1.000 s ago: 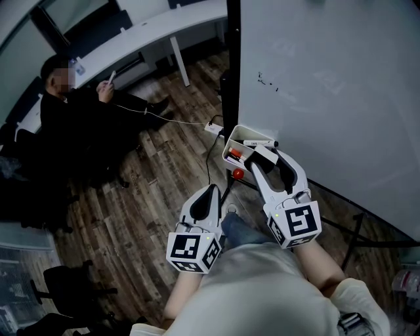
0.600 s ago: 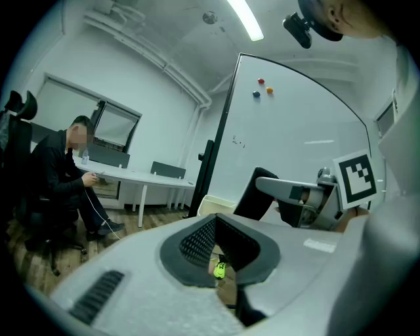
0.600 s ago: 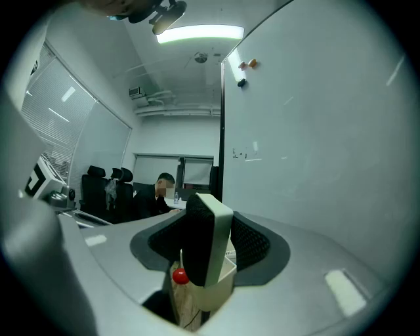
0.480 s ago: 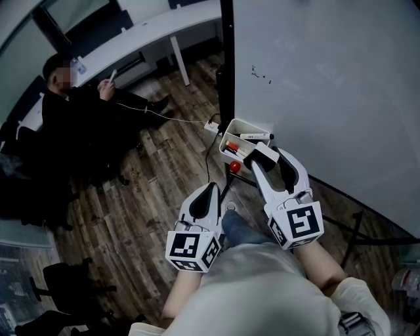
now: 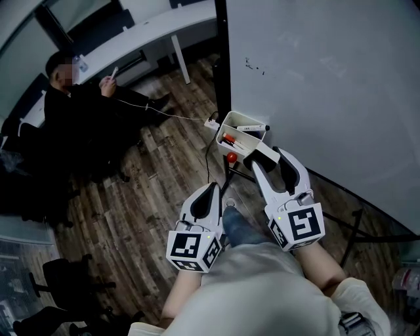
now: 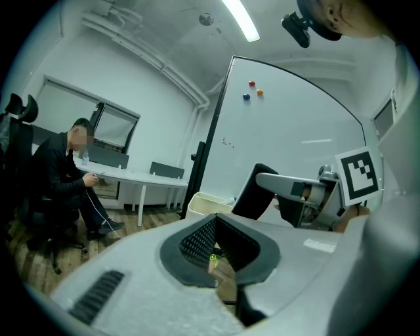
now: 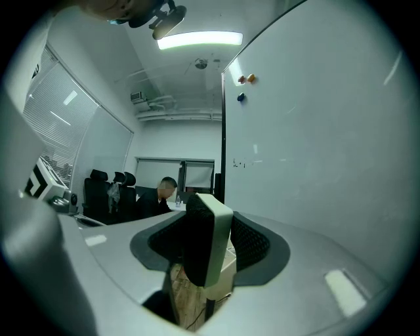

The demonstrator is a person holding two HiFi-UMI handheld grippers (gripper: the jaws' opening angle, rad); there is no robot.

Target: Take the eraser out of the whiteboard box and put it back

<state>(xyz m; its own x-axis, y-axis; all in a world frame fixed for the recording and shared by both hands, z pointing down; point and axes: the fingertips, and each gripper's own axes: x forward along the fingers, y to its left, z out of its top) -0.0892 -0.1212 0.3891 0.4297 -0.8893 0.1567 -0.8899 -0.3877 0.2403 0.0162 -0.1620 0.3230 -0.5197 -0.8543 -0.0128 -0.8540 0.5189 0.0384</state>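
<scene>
Eraser (image 5: 260,153) out of box (image 5: 228,119), clamped in my right gripper (image 5: 266,158) by the box's near edge | my left gripper (image 5: 211,189): jaws together, empty | left to do: put it back

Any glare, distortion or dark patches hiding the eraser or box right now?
Head view: dim and bluish, yet the eraser and box read clearly. Left gripper view: heavy fisheye bows the whiteboard edge; the ceiling light blows out. Right gripper view: same fisheye, eraser looms close, its dark side in shadow.
</scene>
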